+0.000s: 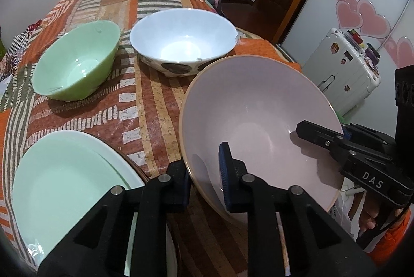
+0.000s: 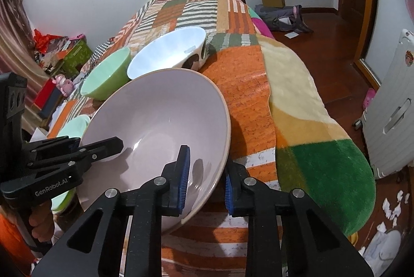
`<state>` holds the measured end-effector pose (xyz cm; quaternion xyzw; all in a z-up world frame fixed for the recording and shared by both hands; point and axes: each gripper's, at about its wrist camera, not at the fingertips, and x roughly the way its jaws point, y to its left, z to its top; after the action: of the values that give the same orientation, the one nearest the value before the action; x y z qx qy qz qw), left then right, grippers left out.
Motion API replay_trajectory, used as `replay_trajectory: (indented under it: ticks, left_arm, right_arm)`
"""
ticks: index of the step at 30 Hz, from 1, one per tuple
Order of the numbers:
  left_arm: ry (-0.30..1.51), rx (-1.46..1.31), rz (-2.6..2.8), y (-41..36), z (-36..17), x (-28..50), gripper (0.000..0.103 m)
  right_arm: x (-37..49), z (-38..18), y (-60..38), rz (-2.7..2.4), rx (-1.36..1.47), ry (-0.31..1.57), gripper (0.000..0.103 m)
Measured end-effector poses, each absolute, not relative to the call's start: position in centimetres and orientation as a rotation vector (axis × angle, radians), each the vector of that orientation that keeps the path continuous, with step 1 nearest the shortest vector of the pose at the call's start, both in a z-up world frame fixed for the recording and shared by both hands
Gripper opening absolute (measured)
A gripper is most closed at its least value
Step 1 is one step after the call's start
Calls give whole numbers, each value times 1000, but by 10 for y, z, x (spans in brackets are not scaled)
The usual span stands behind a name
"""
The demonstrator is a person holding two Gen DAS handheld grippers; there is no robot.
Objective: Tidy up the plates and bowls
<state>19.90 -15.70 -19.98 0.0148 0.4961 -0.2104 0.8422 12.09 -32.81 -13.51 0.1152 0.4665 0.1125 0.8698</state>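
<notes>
A large pink bowl (image 1: 258, 109) is held tilted above the patterned cloth. My left gripper (image 1: 205, 176) straddles its near-left rim, one finger inside and one outside. My right gripper (image 2: 205, 178) straddles the opposite rim (image 2: 222, 147) the same way; it also shows in the left wrist view (image 1: 318, 134). A green bowl (image 1: 75, 62) and a white bowl with dark spots (image 1: 181, 39) stand further back. A pale green plate (image 1: 67, 186) lies at the near left.
The patterned cloth (image 1: 145, 101) covers a raised surface that drops off on the right onto a wooden floor (image 2: 323, 49). A white suitcase (image 1: 341, 70) stands on the right. Boxes and clutter (image 2: 59, 57) lie at the far left.
</notes>
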Motion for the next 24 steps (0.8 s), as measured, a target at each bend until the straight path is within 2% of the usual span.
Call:
replay_trajectory:
  ticks: [24]
  left_arm:
    - [877, -63, -371, -66, -132, 155, 19]
  right_arm:
    - [111, -83, -249, 329, 149, 857, 21]
